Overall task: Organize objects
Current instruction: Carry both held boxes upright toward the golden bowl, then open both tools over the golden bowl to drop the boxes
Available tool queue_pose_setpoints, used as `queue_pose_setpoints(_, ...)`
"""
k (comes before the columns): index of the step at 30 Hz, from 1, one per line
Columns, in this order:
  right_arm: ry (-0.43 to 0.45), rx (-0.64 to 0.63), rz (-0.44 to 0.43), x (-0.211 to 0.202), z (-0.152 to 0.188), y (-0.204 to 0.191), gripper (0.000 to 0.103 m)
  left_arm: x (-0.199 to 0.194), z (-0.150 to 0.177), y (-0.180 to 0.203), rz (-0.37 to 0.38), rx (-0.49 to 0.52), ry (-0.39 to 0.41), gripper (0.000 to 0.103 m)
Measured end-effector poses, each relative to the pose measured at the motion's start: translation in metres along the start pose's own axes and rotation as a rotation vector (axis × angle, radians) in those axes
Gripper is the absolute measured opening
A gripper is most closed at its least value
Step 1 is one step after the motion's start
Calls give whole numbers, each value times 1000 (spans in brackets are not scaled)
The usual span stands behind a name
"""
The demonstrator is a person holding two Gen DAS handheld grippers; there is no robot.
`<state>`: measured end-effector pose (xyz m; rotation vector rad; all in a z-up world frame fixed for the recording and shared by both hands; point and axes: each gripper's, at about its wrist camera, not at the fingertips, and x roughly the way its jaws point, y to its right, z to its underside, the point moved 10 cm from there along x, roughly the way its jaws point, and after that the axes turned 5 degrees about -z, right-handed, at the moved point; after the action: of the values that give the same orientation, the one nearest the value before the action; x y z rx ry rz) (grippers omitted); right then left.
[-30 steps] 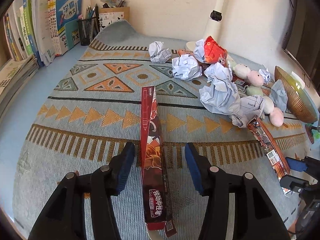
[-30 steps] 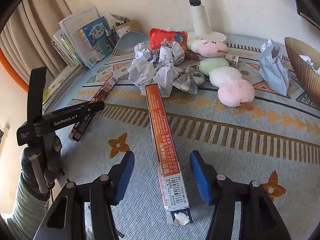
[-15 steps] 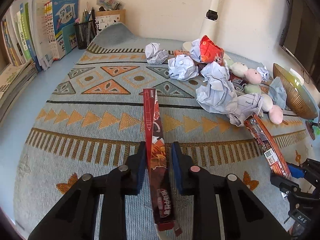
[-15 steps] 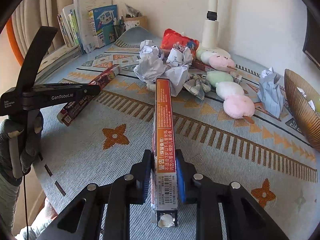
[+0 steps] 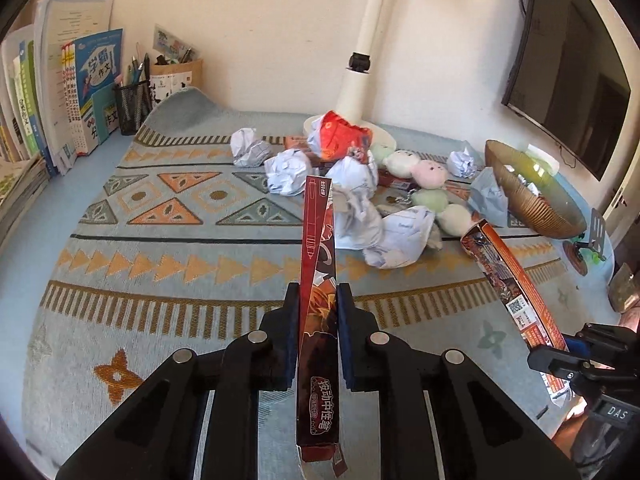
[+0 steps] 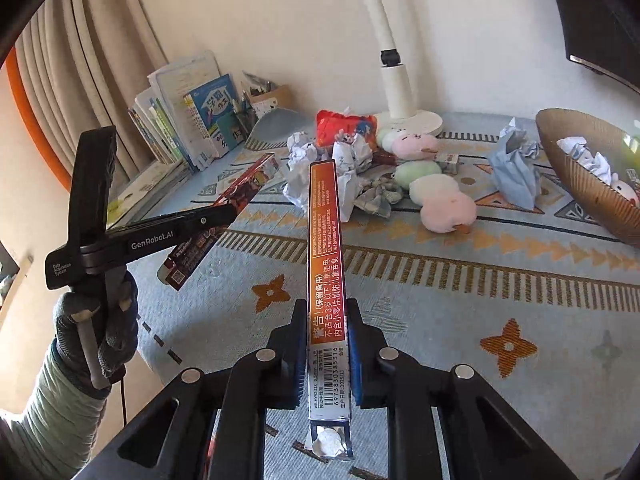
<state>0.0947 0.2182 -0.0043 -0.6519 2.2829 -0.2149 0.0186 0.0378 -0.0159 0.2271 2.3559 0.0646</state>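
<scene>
My left gripper (image 5: pixel 318 300) is shut on a long dark red pen box (image 5: pixel 318 264), held off the patterned cloth and pointing toward the paper pile. My right gripper (image 6: pixel 326 316) is shut on a second long box with an orange label side (image 6: pixel 324 256), also lifted. Each view shows the other box: the orange one (image 5: pixel 508 280) at the right of the left wrist view, the dark red one (image 6: pixel 224 216) at the left of the right wrist view, under the other gripper's black body (image 6: pixel 152 236).
Crumpled paper balls (image 5: pixel 288 170), a red snack bag (image 5: pixel 344 136) and pastel plush toys (image 6: pixel 446 206) lie mid-table by a white lamp base (image 6: pixel 408 118). A brown woven bowl (image 6: pixel 588 184) stands right. Books (image 5: pixel 92 80) and a pen cup (image 5: pixel 132 108) line the back left.
Both grippers went from open around their boxes to shut on them, then rose, lifting both boxes off the cloth. The scene ahead has dropped lower in both views.
</scene>
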Motion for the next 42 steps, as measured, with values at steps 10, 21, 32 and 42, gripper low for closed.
queue_pose_setpoints(10,284,207,325,-151,-94,142,17,-25,-98,191,264,184,97,14)
queue_pose_setpoints(21,218,488,370,-137,-129,278,17,71,-150,338,400,142,1,14)
queue_pose_setpoints(32,140,428,400,-121,-105,271,30,77,-161,311,342,87,58,81)
queue_pose_setpoints(42,200,225,219,-98,-99,148,77,-15,-118,150,168,23,177,85)
